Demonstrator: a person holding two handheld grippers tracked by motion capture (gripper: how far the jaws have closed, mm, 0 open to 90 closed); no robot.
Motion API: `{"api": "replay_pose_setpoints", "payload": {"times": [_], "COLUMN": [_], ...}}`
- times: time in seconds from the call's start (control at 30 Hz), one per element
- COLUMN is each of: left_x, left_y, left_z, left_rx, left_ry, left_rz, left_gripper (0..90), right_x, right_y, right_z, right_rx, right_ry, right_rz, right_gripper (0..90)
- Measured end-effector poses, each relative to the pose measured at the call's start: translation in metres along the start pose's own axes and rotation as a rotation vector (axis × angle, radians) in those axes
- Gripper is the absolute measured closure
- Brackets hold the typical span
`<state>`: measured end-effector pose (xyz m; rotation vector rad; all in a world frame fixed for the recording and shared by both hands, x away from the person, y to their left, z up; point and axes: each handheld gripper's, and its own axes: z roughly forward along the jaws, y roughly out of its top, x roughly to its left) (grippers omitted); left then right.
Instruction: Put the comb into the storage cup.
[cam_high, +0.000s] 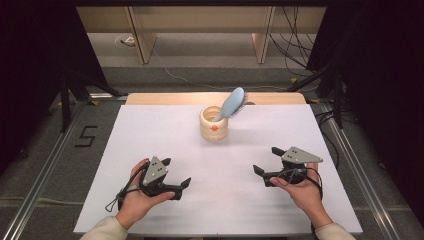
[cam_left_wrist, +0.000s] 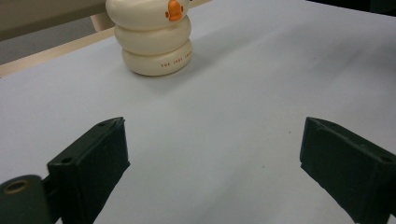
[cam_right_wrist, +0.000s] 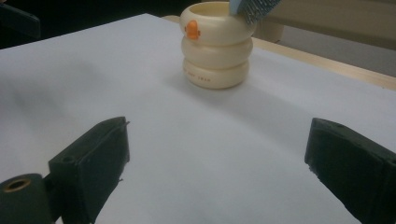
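Cream ribbed cup (cam_high: 213, 126), orange mark on front, upright near table's far edge; blue hairbrush (cam_high: 231, 104) inside, handle down, leaning right.

Cream ribbed ring-stacked holder (cam_high: 213, 125) sole obstacle, far centre of white table (cam_high: 150, 130). Light-blue plastic hairbrush (cam_high: 231, 104) leans out of holder up-right, blocking overhead there. Bare table left, right and near side of holder.

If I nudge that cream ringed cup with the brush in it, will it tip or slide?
The cream cup looks squat with a broad base, so it would probably slide on the smooth white tabletop. The blue hairbrush leans out past the rim, so it may tip toward that side. Its glossy, bulging rings may slip between the jaws.
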<state>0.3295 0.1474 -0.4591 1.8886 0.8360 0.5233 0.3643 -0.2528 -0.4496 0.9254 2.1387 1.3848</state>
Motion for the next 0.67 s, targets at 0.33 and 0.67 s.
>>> {"api": "replay_pose_setpoints", "payload": {"times": [0.33,0.67], "left_x": [0.0005,0.0005], "left_y": [-0.0010,-0.0007], "left_z": [0.0006,0.0007], "left_rx": [0.005,0.004], "left_ry": [-0.004,-0.005], "left_rz": [-0.001,-0.003], "left_gripper": [7.2,7.3], "right_x": [0.0026,0.0038], "right_y": [-0.0088,-0.0104], "right_z": [-0.0065,-0.0038], "right_rx": [-0.003,-0.011], "right_ry": [-0.005,-0.002], "right_rz": [0.011,0.023], "right_gripper": [7.4,7.5]}}
